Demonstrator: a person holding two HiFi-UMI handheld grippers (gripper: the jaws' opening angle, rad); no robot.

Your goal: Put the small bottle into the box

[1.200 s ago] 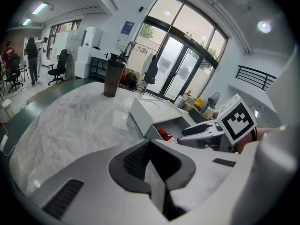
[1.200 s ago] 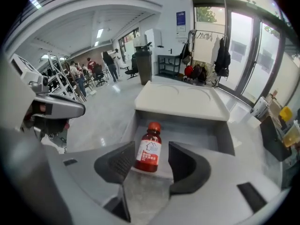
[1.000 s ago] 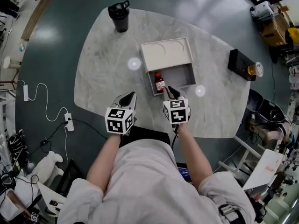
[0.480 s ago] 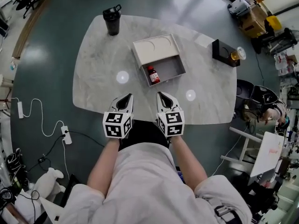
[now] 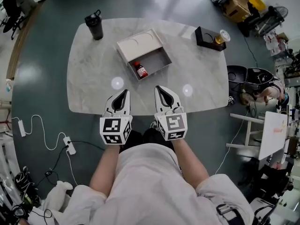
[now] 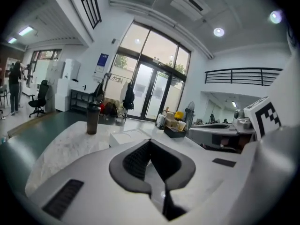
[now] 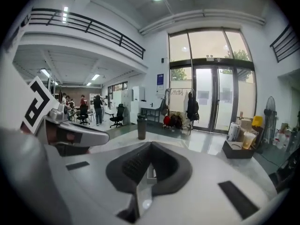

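The small brown bottle (image 5: 140, 70) with a red label lies in the grey open half of the white box (image 5: 155, 67) near the middle of the marble table (image 5: 89, 78). Both grippers hover over the table's near edge, pulled back from the box. My left gripper (image 5: 123, 94) is shut and holds nothing; its jaws meet in the left gripper view (image 6: 150, 142). My right gripper (image 5: 160, 90) is also shut and empty, its jaws together in the right gripper view (image 7: 150, 145). The box (image 6: 127, 136) shows ahead of the left jaws.
A black tumbler (image 5: 93, 26) stands at the table's far left corner. A black tray with a cup (image 5: 211, 36) sits at the far right. Cables and a power strip (image 5: 69, 145) lie on the floor at left; chairs and clutter stand at right.
Both grippers have drawn back from the box toward the person. The right jaws, near the bottle a second ago, have closed empty. The bottle stays in the box.
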